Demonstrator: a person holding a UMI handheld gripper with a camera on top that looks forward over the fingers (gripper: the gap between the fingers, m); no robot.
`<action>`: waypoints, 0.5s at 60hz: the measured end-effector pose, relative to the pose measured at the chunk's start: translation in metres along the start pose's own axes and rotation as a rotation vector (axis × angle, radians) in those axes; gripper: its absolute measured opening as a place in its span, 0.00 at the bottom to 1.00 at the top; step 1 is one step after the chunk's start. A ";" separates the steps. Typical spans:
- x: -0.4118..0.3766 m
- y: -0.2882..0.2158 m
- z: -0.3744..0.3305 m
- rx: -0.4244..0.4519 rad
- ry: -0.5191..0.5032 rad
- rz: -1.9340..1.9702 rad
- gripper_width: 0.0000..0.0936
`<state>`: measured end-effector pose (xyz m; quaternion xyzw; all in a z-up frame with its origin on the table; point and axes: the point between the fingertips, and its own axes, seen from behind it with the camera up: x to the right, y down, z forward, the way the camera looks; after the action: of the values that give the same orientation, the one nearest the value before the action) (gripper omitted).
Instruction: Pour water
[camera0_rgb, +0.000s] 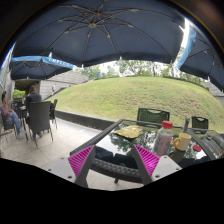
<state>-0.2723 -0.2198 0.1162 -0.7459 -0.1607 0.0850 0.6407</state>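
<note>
Fingers (80, 160) of the hand-held gripper (113, 160) sit wide apart, pink pads facing in, nothing held or touched, just a wicker chair (120, 170) showing in the gap. It's raised, aimed level across a patio. Off to the right, beyond the fingers, a clear bottle with a red cap (163, 139) stands on the glass tabletop (110, 135) near a plate (129, 131). Can't read its label. Big blue umbrella (100, 30) overhead.

Dark blue patio umbrellas (100, 30) spread overhead across a paved terrace (40, 155), where wicker chairs (40, 118) stand at the far side near a seated person (8, 112), while beyond a glass-topped counter (105, 140) a grassy slope (130, 98) rises toward trees (135, 68) in daylight.
</note>
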 end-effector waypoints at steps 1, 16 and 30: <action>-0.001 0.000 0.000 0.000 -0.002 0.005 0.86; 0.035 0.002 0.002 0.014 0.042 0.041 0.86; 0.128 0.004 0.009 0.011 0.185 0.089 0.86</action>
<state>-0.1552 -0.1678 0.1206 -0.7536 -0.0670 0.0452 0.6523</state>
